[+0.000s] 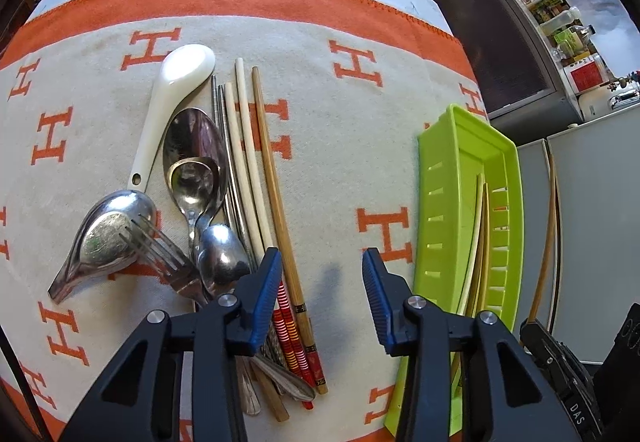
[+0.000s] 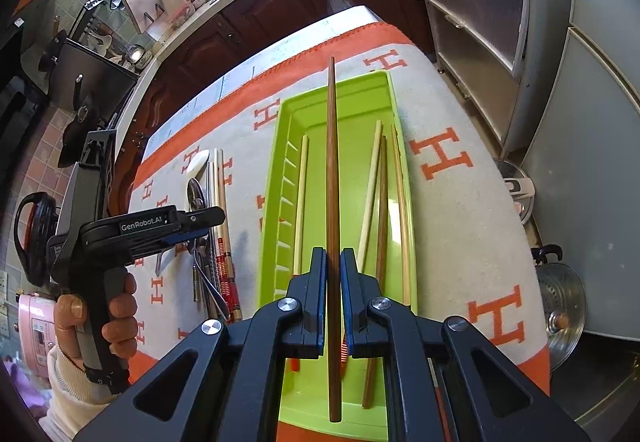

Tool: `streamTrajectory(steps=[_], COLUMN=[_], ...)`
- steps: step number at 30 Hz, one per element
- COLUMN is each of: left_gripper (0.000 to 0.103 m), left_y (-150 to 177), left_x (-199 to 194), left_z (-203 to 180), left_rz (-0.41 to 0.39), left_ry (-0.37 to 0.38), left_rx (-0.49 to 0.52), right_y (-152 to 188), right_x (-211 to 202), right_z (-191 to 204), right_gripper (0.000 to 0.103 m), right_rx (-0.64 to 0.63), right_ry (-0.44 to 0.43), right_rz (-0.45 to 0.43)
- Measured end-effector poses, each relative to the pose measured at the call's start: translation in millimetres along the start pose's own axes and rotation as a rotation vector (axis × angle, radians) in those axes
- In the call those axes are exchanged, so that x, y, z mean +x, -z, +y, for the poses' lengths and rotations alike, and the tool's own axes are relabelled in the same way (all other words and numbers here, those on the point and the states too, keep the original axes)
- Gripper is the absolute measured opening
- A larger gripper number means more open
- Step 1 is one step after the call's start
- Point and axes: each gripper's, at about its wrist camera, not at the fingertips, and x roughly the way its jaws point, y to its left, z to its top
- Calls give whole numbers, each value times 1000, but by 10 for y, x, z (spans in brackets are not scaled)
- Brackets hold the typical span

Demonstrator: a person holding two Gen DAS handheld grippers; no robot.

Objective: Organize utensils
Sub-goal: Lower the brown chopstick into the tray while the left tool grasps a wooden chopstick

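Note:
My right gripper (image 2: 333,266) is shut on a dark brown chopstick (image 2: 332,169) and holds it lengthwise above the green tray (image 2: 340,89). Several chopsticks (image 2: 380,193) lie in the tray. My left gripper (image 1: 320,282) is open and empty, hovering over the cloth between the tray (image 1: 432,201) and a pile of utensils. The pile holds a white ceramic spoon (image 1: 176,85), metal spoons (image 1: 196,153), a fork (image 1: 160,254) and several chopsticks (image 1: 256,161). The left gripper (image 2: 192,226) also shows in the right wrist view, above the pile.
The table is covered by a beige cloth with orange H marks (image 1: 360,65). A grey cabinet (image 1: 512,53) and white appliances (image 1: 592,209) stand past the table's right edge. Wooden kitchen cabinets (image 2: 260,13) stand beyond the far edge.

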Motion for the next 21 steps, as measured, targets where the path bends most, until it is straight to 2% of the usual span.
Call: streamTrajectory(steps=[6,11,15,18,21], left_gripper=[26,26,26,26,27], left_y=[-43,-64,-49,-34,-35], left_x=[144,272,243,143,110], left_z=[-10,-42,-131,-178,-213], left_rz=[32,62,37,9,-6], left_ry=[7,-9,-39,-26,-45], left_rx=[-14,-13,13,25,36], right_y=[12,39,54,51,53], right_x=[11,48,60,67,80], right_z=[-20,-60,-59,-53,-39], right_gripper=[7,7,7,7,7], right_rx=[12,32,28,22,19], right_ry=[-8,-14,-16,-17,-24], right_rz=[9,23,26,27,27])
